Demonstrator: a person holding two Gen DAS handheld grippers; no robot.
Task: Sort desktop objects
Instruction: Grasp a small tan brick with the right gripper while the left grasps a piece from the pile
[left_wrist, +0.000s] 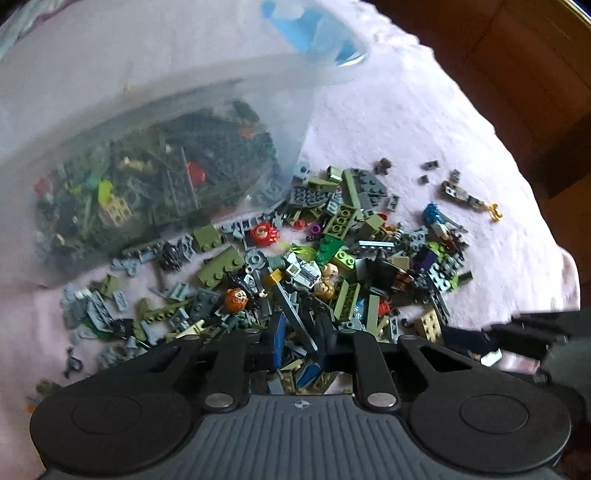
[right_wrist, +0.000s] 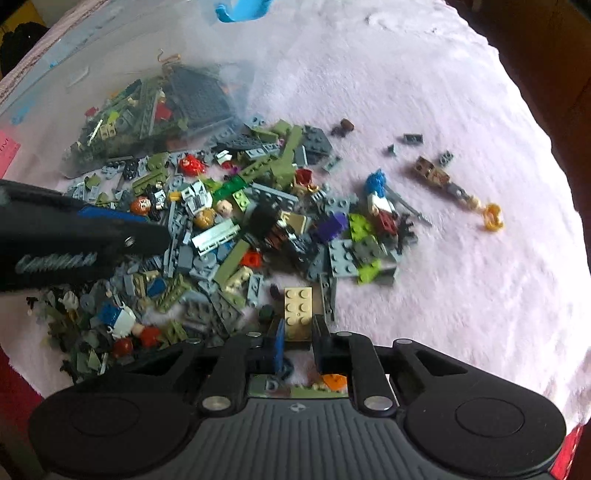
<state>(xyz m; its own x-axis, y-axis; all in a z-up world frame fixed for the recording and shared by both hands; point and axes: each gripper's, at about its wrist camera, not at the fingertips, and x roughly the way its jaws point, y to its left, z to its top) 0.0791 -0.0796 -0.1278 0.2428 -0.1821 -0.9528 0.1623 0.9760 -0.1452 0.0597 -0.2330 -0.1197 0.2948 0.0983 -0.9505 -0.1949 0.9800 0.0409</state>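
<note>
A pile of small toy bricks and minifigure parts (left_wrist: 314, 258) lies on a pale pink cloth (left_wrist: 406, 110), spilling from a tipped clear plastic bin (left_wrist: 147, 177). My left gripper (left_wrist: 301, 343) is low over the near edge of the pile, jaws a little apart with bricks showing between them. In the right wrist view the pile (right_wrist: 240, 221) is ahead. My right gripper (right_wrist: 299, 343) has a tan 2x3 brick (right_wrist: 297, 310) between its jaws at the pile's near edge. The left gripper (right_wrist: 74, 240) enters from the left.
A blue clip (right_wrist: 240, 9) sits on the bin's far rim. Loose pieces lie to the right: a brown and tan piece (right_wrist: 439, 177), a yellow ring (right_wrist: 493, 216), a blue-haired minifigure (right_wrist: 378, 195). A dark wooden surface (left_wrist: 517, 74) lies beyond the cloth. A red surface (right_wrist: 14, 387) borders the cloth's near left.
</note>
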